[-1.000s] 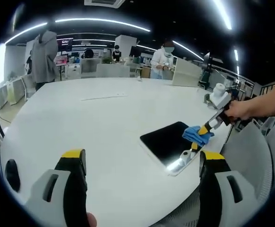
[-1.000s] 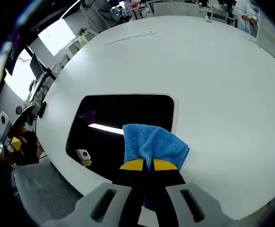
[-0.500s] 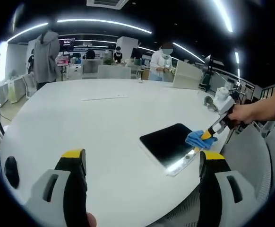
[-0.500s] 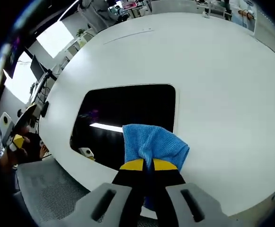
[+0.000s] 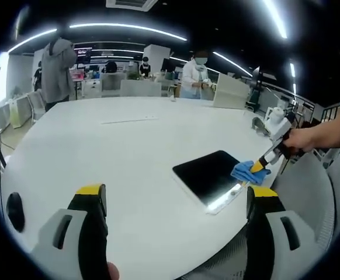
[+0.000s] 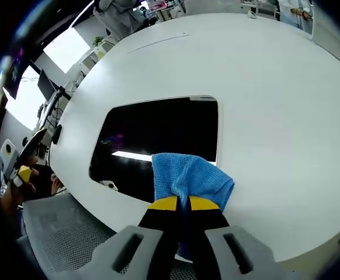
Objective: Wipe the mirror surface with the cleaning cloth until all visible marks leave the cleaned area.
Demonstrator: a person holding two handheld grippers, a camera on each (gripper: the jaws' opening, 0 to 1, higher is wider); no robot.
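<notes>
A dark rectangular mirror (image 5: 206,175) (image 6: 158,140) lies flat on the white table, near its edge. My right gripper (image 6: 181,205) is shut on a blue cleaning cloth (image 6: 188,178), which sits at the mirror's near corner. In the left gripper view that gripper (image 5: 256,166) comes in from the right, held by a hand, with the blue cloth (image 5: 249,171) at the mirror's right edge. My left gripper (image 5: 173,201) stands open above the table, its yellow-tipped fingers (image 5: 91,195) wide apart and nothing between them, well short of the mirror.
The round white table (image 5: 111,151) spreads wide to the left and far side. A thin strip (image 5: 129,120) lies on its far part. Mesh chairs (image 6: 59,233) stand by the table's edge. People stand at the back (image 5: 56,64), beyond the table.
The right gripper with the cloth has drawn back toward the mirror's near right corner, so more of the dark surface shows. The left gripper has held still.
</notes>
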